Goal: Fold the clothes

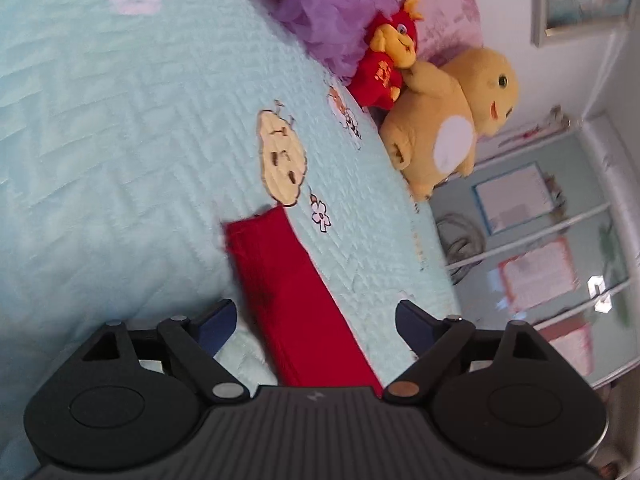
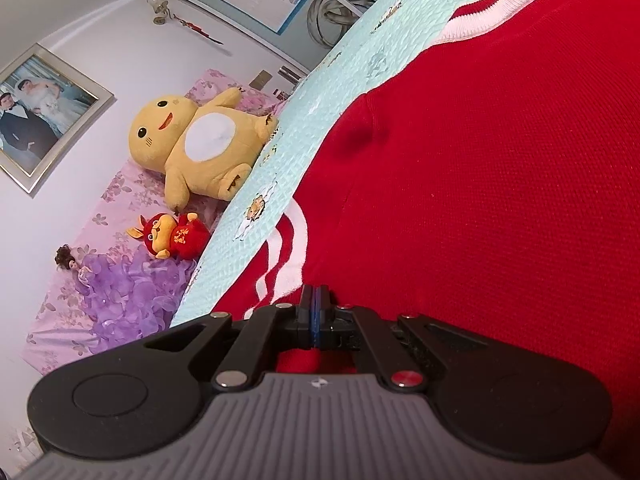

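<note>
Firstly, left wrist view: left gripper (image 1: 316,320) hangs with jaws spread wide, empty, over the pale aqua quilted bedspread (image 1: 120,140). A long red knit strip of garment (image 1: 292,304) runs lengthwise between the jaws, straight ahead. Right wrist view: right gripper (image 2: 314,308) has jaws pressed together; whether fabric is pinched, cannot tell. Red knit sweater with white ribbed trim (image 2: 480,180) lies spread on the bedspread, directly ahead and rightward, touching the tool. Right is nearer the body.

The left wrist view looks down, tilted, across the pale mint quilted bedspread (image 1: 100,128) toward the big yellow plush toy (image 1: 448,128). The right wrist view sits close over red knit fabric (image 2: 500,168), facing that toy (image 2: 200,148); both seemingly share it.
</note>
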The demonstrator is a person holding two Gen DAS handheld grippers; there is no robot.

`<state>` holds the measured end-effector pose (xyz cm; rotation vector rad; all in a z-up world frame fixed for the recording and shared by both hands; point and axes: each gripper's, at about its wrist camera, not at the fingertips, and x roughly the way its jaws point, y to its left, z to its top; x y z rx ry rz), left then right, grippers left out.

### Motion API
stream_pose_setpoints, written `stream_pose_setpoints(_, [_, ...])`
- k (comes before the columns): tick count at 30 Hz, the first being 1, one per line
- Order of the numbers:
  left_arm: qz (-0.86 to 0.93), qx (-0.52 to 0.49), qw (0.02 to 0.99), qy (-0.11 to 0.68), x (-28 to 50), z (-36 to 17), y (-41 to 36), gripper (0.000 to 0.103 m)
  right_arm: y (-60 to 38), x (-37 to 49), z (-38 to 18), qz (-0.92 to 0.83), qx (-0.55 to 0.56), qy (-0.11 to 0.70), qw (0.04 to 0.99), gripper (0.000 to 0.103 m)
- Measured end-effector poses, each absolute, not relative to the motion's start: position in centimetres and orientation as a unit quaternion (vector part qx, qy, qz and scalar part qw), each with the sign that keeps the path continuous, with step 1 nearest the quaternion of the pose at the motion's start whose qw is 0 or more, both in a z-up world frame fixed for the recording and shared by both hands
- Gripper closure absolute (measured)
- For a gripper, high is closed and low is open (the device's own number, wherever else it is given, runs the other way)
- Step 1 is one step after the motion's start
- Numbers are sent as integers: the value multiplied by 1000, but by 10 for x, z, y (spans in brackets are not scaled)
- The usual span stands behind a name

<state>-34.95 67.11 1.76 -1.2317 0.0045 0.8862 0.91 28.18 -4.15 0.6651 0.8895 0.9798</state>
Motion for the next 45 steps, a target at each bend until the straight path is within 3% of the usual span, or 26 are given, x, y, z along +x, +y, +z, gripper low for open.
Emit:
stream_pose_setpoints(3, [409,-543,733,9,-338,18,681,14,281,8,-42,446,303,405,738,103])
stream_pose_setpoints(4, [412,-539,734,13,-335,19,685,19,281,8,-41,446,303,405,738,103])
stream_pose_setpoints(6, [419,-522,743,24,-333,18,690,54,281,7,-41,446,303,405,739,103])
stream_pose_setpoints(7, [422,-511,748,30,-332,18,693,87,281,7,-41,446,302,405,739,103])
stream_pose_setpoints(8, [425,-500,754,36,-332,17,695,95,281,7,-41,446,303,405,739,103])
stream_pose_setpoints(15, [443,-420,788,77,-328,14,712,93,280,8,-41,446,301,405,739,103])
stream_pose_setpoints(19, [441,-400,798,95,-328,11,715,87,279,7,-41,446,301,405,739,103])
stream_pose_setpoints(22, [465,-379,793,106,-339,22,696,78,278,7,-41,445,301,405,740,103])
stream_pose_setpoints(23, [473,-372,792,108,-344,27,686,71,278,7,-40,445,301,406,740,103])
stream_pose_setpoints(25, [432,-364,816,125,-351,32,646,64,278,6,-40,443,299,407,741,103])
stream_pose_setpoints(31, [201,-333,892,232,-355,41,499,57,276,-5,-25,415,283,419,756,102])
stream_pose_setpoints(32, [161,-325,894,261,-354,38,473,56,271,-18,-19,419,293,421,750,94])
stream_pose_setpoints(33, [121,-317,895,290,-353,36,448,56,266,-32,-13,422,303,422,743,92])
stream_pose_setpoints(37, [92,-256,907,322,-356,32,390,51,238,-97,8,451,315,425,719,91])
stream_pose_setpoints(39, [83,-235,907,338,-354,33,377,54,220,-129,11,454,296,429,723,91])
stream_pose_setpoints(41, [80,-234,904,350,-353,34,377,71,201,-150,2,436,263,468,722,93])
stream_pose_setpoints(45, [85,-265,892,356,-354,31,389,74,142,-176,13,440,258,457,729,91])
